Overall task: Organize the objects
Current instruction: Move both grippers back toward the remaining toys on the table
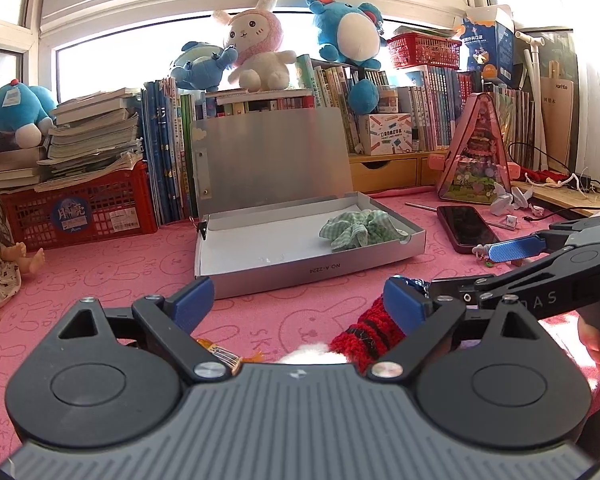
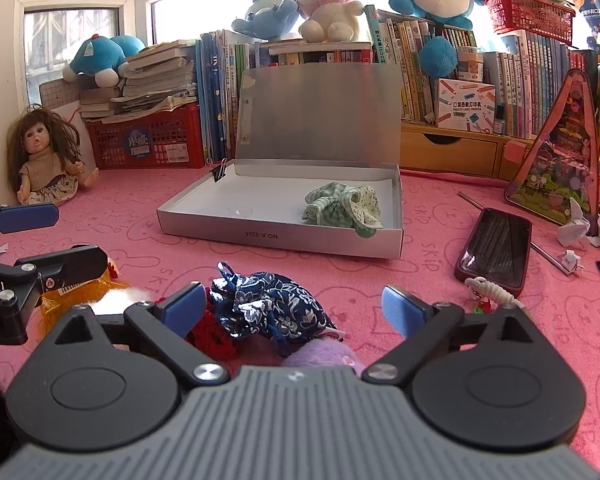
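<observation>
Both tongs released, nothing gripped: left tongs (image 1: 300,306), right tongs (image 2: 296,308). Blue floral pouch (image 2: 272,304) lies on pink surface (image 2: 380,276) between right fingers. Green cloth (image 2: 342,206) sits in open box (image 2: 260,232).

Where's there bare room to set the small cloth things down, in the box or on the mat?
Free: the left floor of the open grey cardboard box, beside the green checked cloth; also the pink bunny-print mat between box and brown-haired doll. Crowded: around the black phone.
</observation>
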Available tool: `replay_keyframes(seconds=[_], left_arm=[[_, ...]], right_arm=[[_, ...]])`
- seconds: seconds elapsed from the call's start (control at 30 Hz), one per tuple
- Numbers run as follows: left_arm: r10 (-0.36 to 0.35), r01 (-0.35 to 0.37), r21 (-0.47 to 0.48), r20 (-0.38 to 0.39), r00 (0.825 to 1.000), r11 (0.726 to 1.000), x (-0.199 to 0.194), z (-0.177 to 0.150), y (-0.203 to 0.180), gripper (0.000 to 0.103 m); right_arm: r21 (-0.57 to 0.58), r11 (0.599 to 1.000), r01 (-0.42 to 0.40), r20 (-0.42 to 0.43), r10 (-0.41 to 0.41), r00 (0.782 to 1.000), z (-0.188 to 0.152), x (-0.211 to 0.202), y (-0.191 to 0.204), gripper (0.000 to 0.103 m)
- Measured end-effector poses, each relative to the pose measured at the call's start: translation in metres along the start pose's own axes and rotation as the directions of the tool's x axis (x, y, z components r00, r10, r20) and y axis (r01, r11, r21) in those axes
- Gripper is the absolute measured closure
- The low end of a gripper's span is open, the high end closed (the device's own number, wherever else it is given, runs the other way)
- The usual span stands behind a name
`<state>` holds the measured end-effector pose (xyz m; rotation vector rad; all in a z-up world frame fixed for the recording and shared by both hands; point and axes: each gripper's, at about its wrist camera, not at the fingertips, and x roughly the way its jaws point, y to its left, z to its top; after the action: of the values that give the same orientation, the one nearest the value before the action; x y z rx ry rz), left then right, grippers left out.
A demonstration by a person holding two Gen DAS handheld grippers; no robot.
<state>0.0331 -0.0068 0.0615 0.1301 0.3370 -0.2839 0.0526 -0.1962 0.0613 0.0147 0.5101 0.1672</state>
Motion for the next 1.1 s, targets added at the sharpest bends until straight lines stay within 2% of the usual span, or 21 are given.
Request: replay_keyframes(seconds=[0.37,0.7,0.93,1.1], left_arm=[[0.005,-0.006,-0.049,-0.038,0.999,0.999,-0.016,-0.031,0.006,0.009],[0.061,-0.062,-0.012,-0.084,0.995,0.998,-0.023,-0.057,0.004,0.009],[0.035,-0.053,-0.114,-0.153,0.988,0.992,-0.029,-0.072,0.018,0.009],[0.055,-0.077,-0.116,-0.184,0.981,0.990,-0.027,-0.082,0.019,0.010]], right_arm=[[-0.052,0.998,0.029,-0.007,-0.030,1.000,-0.027,-0.010,0.004,0.003],[-0.050,0.997,0.052,-0.036,-0.053,0.998,-0.045,-0.008,0.008,0.002],[-0.050,0.997,0.067,-0.057,-0.070,0.996,-0.054,-0.005,0.007,0.002],[-0.046,0.996,0.073,-0.066,-0.076,0.995,-0.058,-0.003,0.006,0.002]])
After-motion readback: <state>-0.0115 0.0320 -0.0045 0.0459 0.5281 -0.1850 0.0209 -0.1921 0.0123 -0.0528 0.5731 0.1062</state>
